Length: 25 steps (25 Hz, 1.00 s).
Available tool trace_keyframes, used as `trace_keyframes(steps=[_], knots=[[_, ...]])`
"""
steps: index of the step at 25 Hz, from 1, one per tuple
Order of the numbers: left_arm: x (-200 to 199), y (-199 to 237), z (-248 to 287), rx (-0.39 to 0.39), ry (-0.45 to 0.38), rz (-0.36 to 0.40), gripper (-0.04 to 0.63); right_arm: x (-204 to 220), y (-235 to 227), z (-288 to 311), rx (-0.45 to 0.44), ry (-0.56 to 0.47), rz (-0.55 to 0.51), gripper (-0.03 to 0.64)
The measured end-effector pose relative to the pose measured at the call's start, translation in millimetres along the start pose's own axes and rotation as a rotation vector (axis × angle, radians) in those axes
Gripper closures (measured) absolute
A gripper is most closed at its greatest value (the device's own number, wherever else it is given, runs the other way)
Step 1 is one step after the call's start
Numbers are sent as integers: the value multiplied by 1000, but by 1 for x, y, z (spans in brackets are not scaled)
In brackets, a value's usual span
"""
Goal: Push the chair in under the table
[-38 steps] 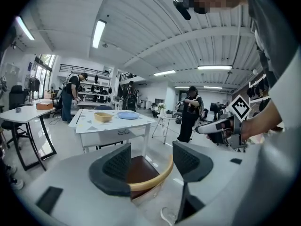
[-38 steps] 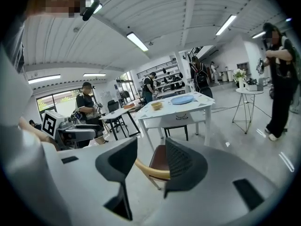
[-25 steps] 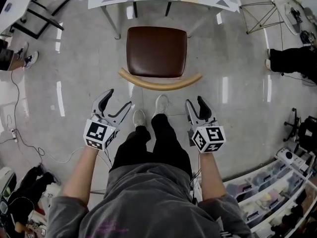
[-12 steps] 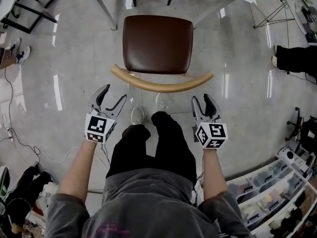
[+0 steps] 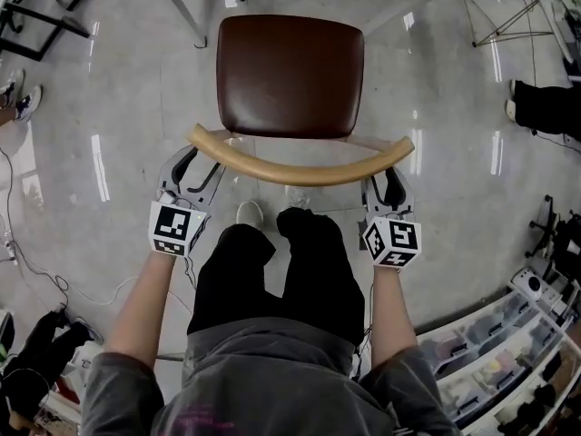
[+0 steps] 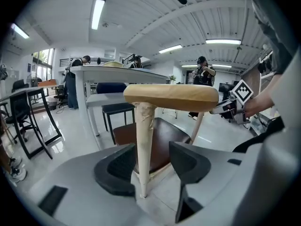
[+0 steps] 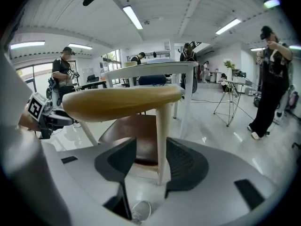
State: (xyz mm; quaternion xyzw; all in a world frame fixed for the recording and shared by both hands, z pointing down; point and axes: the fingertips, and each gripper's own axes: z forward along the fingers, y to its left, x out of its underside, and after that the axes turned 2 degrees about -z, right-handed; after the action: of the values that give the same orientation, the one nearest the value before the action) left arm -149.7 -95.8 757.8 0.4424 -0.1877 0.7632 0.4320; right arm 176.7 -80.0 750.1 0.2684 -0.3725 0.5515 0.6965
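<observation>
The chair has a brown seat and a curved wooden backrest, and it faces the white table, of which only a leg shows in the head view. My left gripper sits under the backrest's left end. Its jaws are closing around the pale left back post, and the right pad stands off the post. My right gripper is under the right end. The right back post stands between its jaws, with a gap at the left pad. The tabletop lies beyond the chair.
The person's legs and shoes stand just behind the chair. A tripod and another person's leg are to the right. Shelves with bins fill the lower right corner. A black rack and floor cables are on the left.
Both grippers came down and forward from behind the chair to its back posts under the backrest. The left jaws have narrowed. The chair now sits closer in the head view.
</observation>
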Motion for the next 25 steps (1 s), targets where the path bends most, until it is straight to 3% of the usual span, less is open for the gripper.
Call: trace_keyframes(steps=[6,12,17,22,24,25], knots=[[4,12,24,-5,-32,26,309,-3,-6,27,70,-60,-54,422],[-11,16,47,-30,-77,43,308,-10,-22,48,129,-111,-72,422],[-33,17,53,-72,-110,46,407,-35,-25,59,137,-144,-130,423],[-53,18,63,-108,-117,43,531,-48,-21,65,74,-159,-190,435],[-57,19,64,-125,-109,43,566,-55,-19,67,72,-166,-231,523],[-59,21,65,-136,-105,40,569,-58,-20,68,71,-167,-240,535]])
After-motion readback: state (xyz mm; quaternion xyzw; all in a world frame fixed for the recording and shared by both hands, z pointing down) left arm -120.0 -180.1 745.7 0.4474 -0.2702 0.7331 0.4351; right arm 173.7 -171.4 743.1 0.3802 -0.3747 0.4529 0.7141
